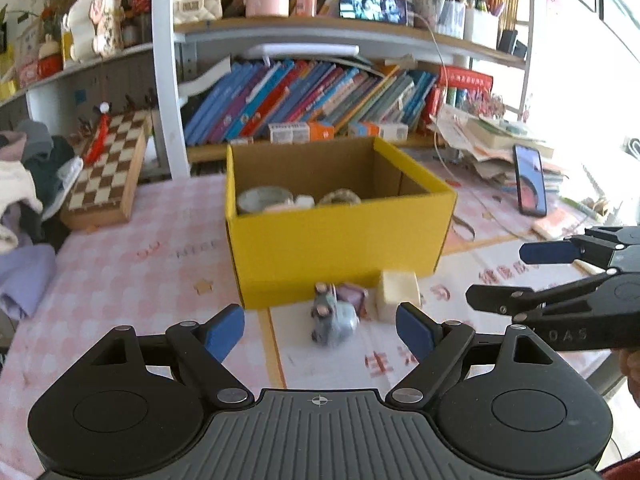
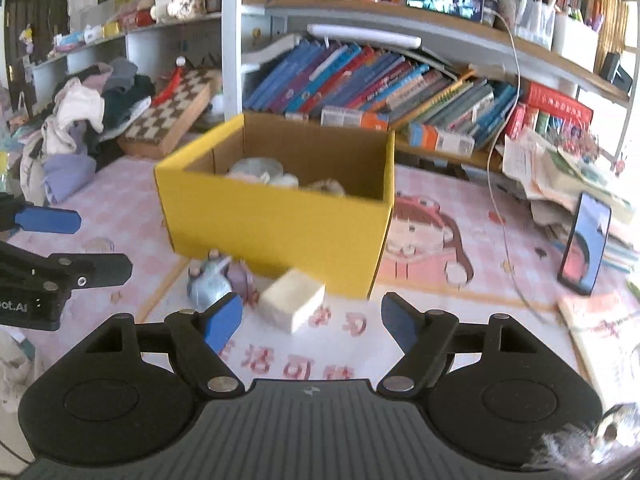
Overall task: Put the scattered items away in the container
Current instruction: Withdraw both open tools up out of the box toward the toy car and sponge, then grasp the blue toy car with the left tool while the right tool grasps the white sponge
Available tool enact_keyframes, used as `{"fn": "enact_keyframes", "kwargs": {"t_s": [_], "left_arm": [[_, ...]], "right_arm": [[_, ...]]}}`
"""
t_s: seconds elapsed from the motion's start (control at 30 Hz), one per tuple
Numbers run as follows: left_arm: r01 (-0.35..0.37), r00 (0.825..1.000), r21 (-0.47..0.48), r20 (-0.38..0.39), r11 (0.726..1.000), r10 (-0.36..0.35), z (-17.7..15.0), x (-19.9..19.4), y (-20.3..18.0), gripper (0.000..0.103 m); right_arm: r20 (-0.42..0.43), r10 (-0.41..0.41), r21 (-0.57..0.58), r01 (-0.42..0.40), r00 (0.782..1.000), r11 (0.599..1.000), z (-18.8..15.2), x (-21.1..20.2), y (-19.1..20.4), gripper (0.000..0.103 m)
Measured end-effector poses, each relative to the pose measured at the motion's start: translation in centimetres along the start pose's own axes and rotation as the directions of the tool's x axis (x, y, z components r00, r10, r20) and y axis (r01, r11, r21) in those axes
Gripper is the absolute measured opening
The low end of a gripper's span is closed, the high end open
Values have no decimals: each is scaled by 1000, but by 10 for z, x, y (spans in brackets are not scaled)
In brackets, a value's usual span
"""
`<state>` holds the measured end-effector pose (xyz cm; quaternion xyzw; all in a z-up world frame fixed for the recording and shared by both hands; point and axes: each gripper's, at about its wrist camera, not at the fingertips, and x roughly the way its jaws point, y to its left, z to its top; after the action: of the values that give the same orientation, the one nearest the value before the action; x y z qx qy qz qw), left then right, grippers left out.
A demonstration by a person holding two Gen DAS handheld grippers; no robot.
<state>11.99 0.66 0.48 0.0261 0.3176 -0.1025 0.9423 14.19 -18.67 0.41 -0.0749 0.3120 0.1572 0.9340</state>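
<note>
A yellow cardboard box [image 1: 336, 236] stands open on the pink table, with a pale bowl [image 1: 260, 199] and other small items inside; it also shows in the right wrist view [image 2: 276, 224]. In front of it lie a grey-blue mouse figurine [image 1: 332, 318], a small purple item [image 1: 352, 294] and a cream block [image 1: 398, 296]. The figurine [image 2: 210, 284] and block [image 2: 294, 304] also show in the right wrist view. My left gripper [image 1: 320, 330] is open and empty, just short of the figurine. My right gripper [image 2: 312, 320] is open and empty, just short of the block.
A chessboard box [image 1: 106, 176] and a clothes pile [image 1: 24, 196] sit at the left. A propped phone [image 1: 530, 186], papers and a white cable [image 2: 500, 216] lie at the right. Bookshelves [image 1: 312, 100] stand behind the box.
</note>
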Motion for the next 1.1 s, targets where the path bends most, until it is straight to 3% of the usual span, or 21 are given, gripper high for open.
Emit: {"fn": "enact_keyframes", "kwargs": {"t_s": [0.63,1.1], "left_arm": [[-14,997,-20,-74,1000,12,-32,7,-9,85],[-2,996,-37,-86,999,-1,-31,16,-6,85]], "right_arm": [[-82,9,14,-8,997,1000,-29,10,15,76],[-116,9,12,-7,993,1000,-30,19,15,76]]}}
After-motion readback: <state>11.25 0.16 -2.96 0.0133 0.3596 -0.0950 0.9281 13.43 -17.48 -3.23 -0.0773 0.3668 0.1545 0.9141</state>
